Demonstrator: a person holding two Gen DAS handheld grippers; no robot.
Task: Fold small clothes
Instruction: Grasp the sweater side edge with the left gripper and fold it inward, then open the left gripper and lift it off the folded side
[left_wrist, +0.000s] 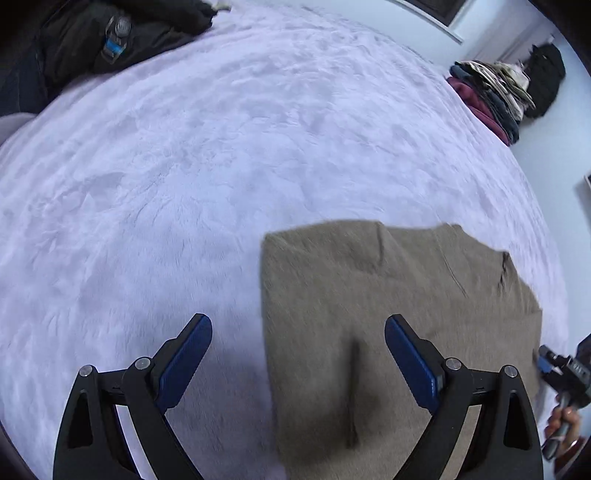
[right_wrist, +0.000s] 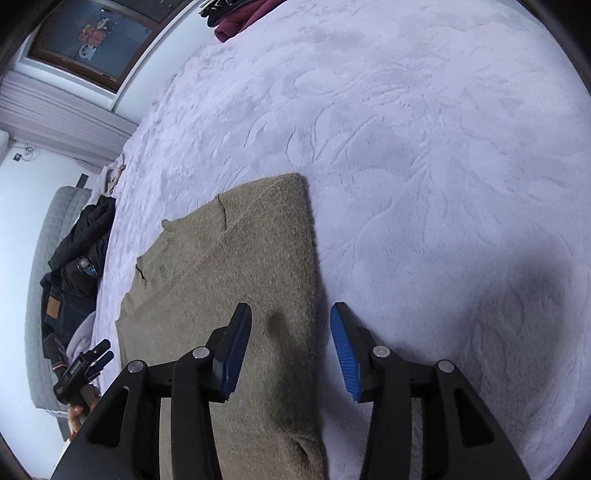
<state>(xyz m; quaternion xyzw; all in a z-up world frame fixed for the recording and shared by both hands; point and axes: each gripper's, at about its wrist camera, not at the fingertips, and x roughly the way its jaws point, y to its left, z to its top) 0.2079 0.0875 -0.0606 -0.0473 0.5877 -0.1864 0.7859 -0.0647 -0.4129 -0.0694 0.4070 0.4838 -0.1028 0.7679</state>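
On the lilac bedspread (left_wrist: 221, 147), a taupe knit garment (left_wrist: 388, 314) lies flat, part-folded, near its front edge.

Left wrist view: left gripper (left_wrist: 298, 354) hangs spread and empty over the garment's straight edge, probably lining up a pinch. Right wrist view: right gripper (right_wrist: 291, 347) straddles the opposite edge, jaws apart, gripping nothing.

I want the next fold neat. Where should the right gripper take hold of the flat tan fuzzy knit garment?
Judging by its pose, pinch the tan fuzzy knit garment at its straight folded edge on the lilac blanket side, from above; the open right gripper already straddles it.
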